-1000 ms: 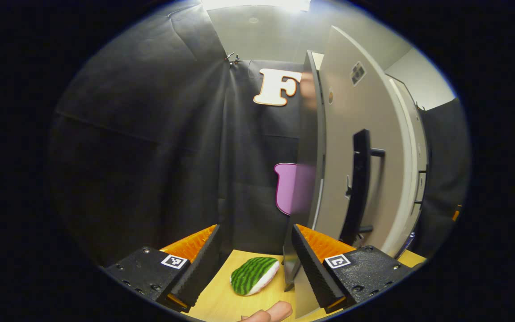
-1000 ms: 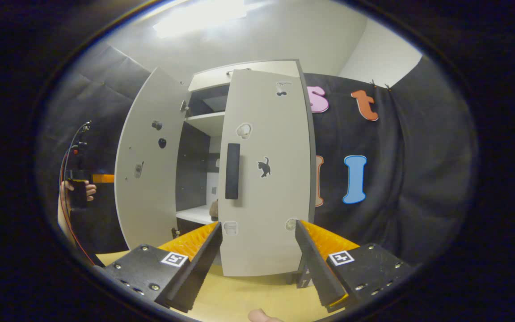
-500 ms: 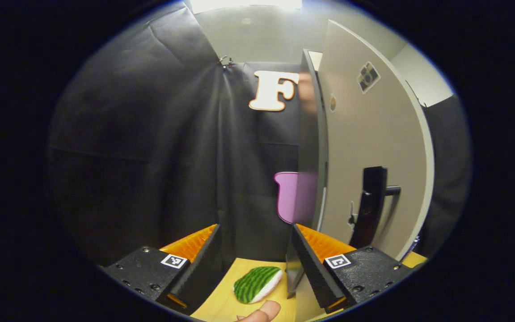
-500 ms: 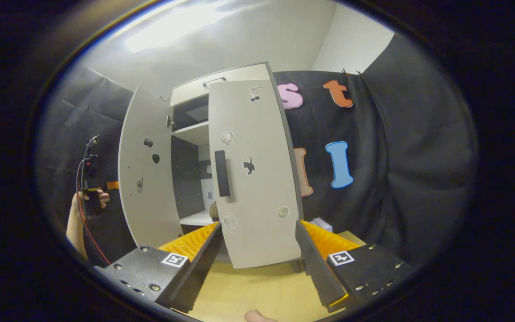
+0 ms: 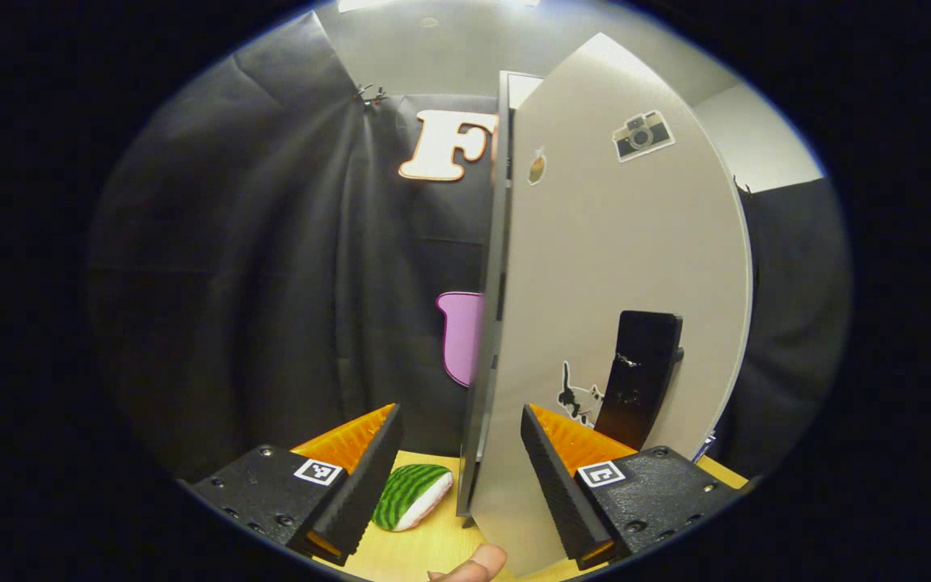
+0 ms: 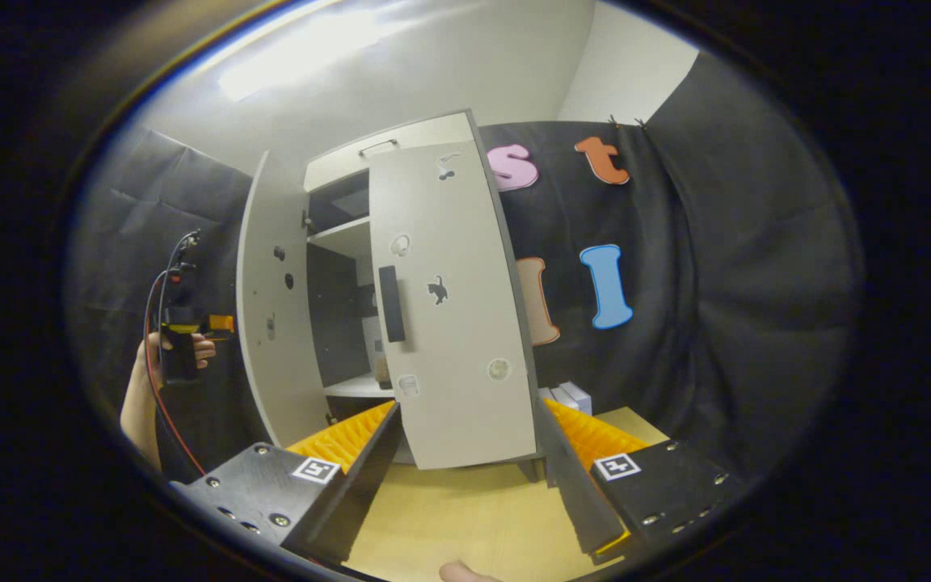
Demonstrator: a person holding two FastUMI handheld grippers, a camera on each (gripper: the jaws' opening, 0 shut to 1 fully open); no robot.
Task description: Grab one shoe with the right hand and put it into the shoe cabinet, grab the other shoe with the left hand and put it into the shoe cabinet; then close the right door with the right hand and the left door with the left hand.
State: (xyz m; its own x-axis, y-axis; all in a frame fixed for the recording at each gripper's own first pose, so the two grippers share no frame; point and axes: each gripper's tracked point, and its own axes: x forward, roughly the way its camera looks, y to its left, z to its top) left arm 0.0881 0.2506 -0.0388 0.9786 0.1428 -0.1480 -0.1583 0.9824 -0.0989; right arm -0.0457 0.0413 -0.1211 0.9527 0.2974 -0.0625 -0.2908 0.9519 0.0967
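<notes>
In the left gripper view, the left hand-held gripper (image 5: 459, 465) has its fingers spread with nothing between them, low over the wooden surface (image 5: 425, 548). A fingertip (image 5: 478, 562) shows at the bottom edge. The green striped watermelon toy (image 5: 410, 508) lies just beyond the near finger, closer to it than a second ago. Past it stands the left door (image 5: 611, 267) of the shoe cabinet; its outer face now turns broadly toward the camera, where a second ago it showed far more edge-on and the right door could be seen behind it. Its dark handle (image 5: 639, 368) sits low on the face, beside a small cat sticker.

In the right gripper view, the right hand-held gripper (image 6: 465, 477) is likewise spread and empty above the surface (image 6: 465, 525). The right door (image 6: 449, 299) looks shut or very nearly so, and stands farther off than before. The left door (image 6: 275, 299) has swung partway in, narrowing the opening onto the shelf (image 6: 352, 388). A small brownish shape, perhaps a shoe, sits there; I cannot tell. At the far left, a hand (image 6: 174, 356) holds the other gripper behind the left door.
</notes>
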